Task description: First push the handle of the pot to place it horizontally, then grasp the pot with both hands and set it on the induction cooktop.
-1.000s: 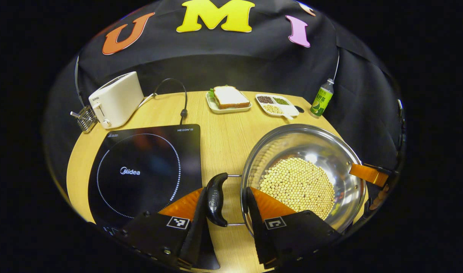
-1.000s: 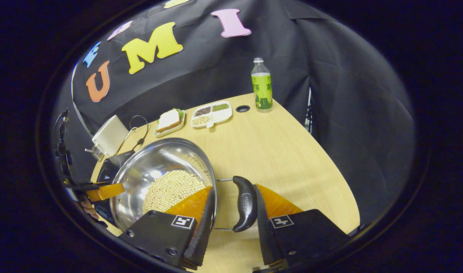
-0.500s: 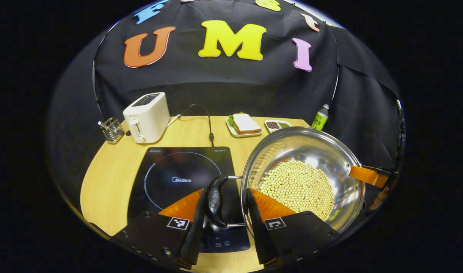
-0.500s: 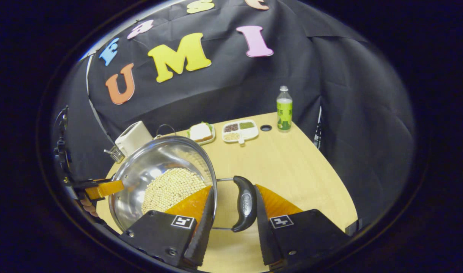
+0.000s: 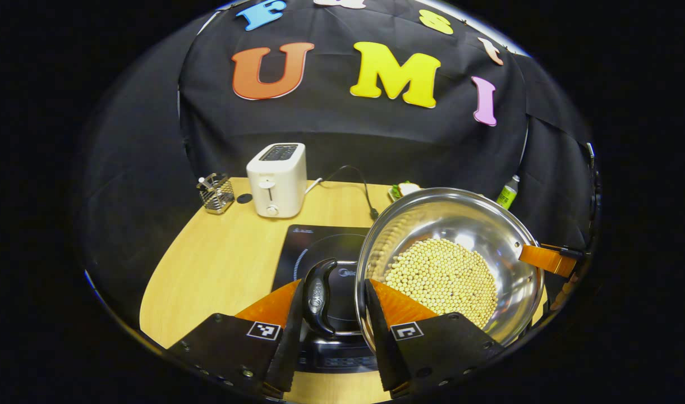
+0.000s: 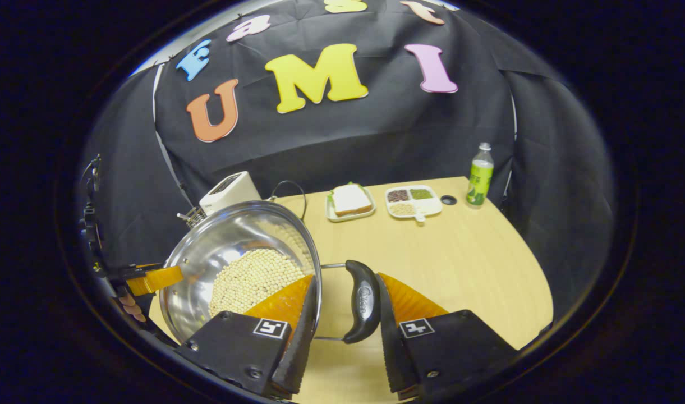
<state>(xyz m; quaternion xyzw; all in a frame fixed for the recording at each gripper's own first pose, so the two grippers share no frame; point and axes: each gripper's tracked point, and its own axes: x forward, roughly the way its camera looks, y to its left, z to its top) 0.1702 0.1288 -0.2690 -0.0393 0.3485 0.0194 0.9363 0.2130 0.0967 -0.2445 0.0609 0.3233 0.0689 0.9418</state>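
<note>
Pot [image 5: 449, 264] of beans hangs partly above the cooktop [image 5: 320, 252], left gripper [image 5: 331, 331] and right gripper [image 6: 345, 331] each clamped across rim and handle; lowering remains.

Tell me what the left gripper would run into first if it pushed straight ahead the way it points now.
The left gripper already straddles the pot's black side handle, so going on it would probably meet the handle's wire bracket and the pot rim first. The induction cooktop lies below that line; depth is unclear.
</note>
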